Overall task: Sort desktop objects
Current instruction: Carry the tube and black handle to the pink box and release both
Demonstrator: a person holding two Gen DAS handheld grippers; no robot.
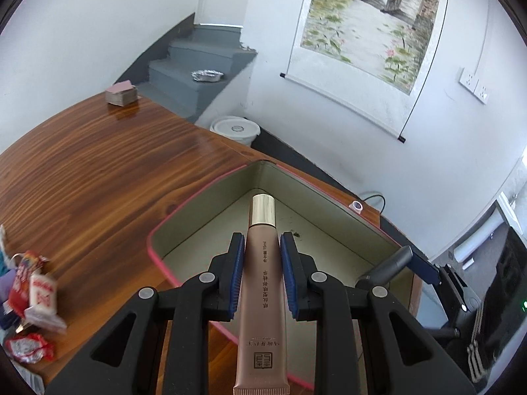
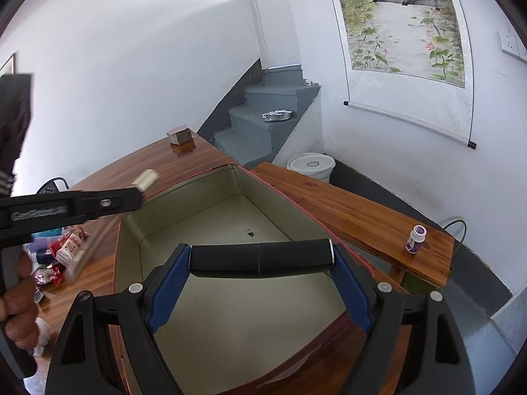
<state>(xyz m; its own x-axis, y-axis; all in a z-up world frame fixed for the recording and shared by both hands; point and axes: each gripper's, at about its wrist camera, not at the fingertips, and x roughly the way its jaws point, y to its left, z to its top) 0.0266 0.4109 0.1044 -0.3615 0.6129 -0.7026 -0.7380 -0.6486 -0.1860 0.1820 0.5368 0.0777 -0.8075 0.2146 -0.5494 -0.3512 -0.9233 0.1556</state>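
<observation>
My left gripper (image 1: 262, 247) is shut on a rose-gold cosmetic tube (image 1: 262, 283) with a gold cap, held lengthwise above a pink-rimmed storage box (image 1: 197, 197) with a beige inside. My right gripper (image 2: 262, 260) is shut on a black cylindrical object (image 2: 260, 260), held crosswise above the same box (image 2: 131, 227). The right gripper with its black object also shows in the left wrist view (image 1: 392, 266) at the box's right side. The left gripper shows blurred in the right wrist view (image 2: 145, 181) over the box's left rim.
Snack packets (image 1: 33, 293) lie on the wooden table (image 1: 98, 171) left of the box. A stack of cards (image 1: 121, 92) sits at the far corner. A small purple-capped bottle (image 2: 415, 238) stands on a wooden bench (image 2: 346, 214). A white bucket (image 2: 311, 164) stands on the floor.
</observation>
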